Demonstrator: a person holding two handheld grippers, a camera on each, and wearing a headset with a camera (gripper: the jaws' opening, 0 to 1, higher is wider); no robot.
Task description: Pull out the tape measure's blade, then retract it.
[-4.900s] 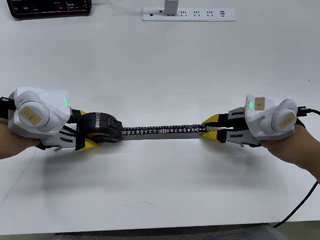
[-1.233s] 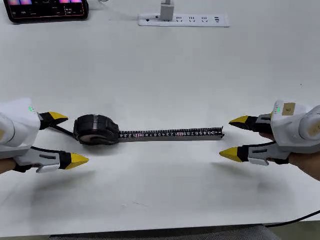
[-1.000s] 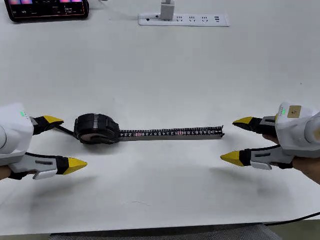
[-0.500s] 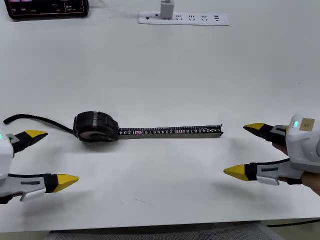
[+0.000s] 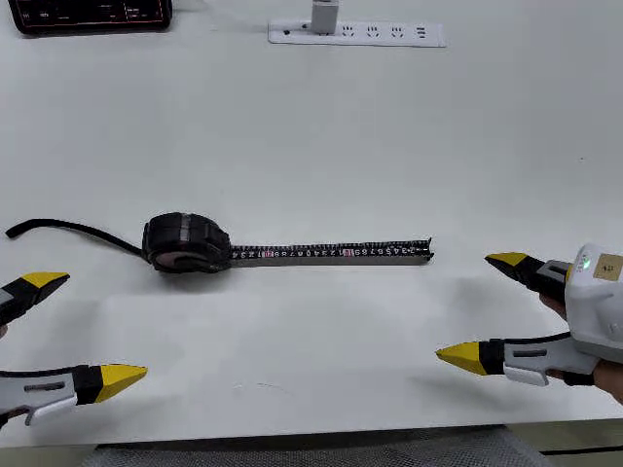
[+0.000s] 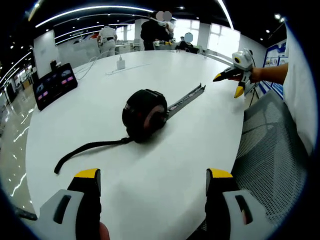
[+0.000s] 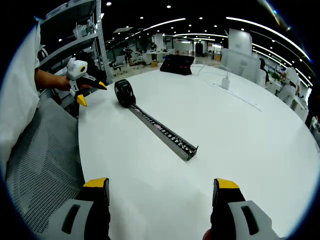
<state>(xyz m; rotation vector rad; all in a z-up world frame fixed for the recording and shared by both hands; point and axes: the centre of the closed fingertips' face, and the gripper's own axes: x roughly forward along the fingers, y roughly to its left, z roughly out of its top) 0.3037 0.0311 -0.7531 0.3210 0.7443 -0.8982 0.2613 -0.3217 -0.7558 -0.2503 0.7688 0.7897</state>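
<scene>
black tape measure (image 5: 185, 243) lying on the table (image 5: 321, 146) between the claws, case ahead of the left claw (image 5: 86, 328), extended blade (image 5: 331, 253) pointing toward the right claw (image 5: 482, 307), both claws spread wide, empty, held level, well apart from it

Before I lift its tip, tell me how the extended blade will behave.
The blade is a thin, narrow strip lying flat, so it will probably bow rather than stay rigid. Its chunky black case looks heavy for its size and likely anchors that end.

Bright ceiling strip lights (image 7: 162, 23) evenly illuminate the white bench (image 5: 321, 146); shadows are faint, and gripper views curve at edges.
</scene>
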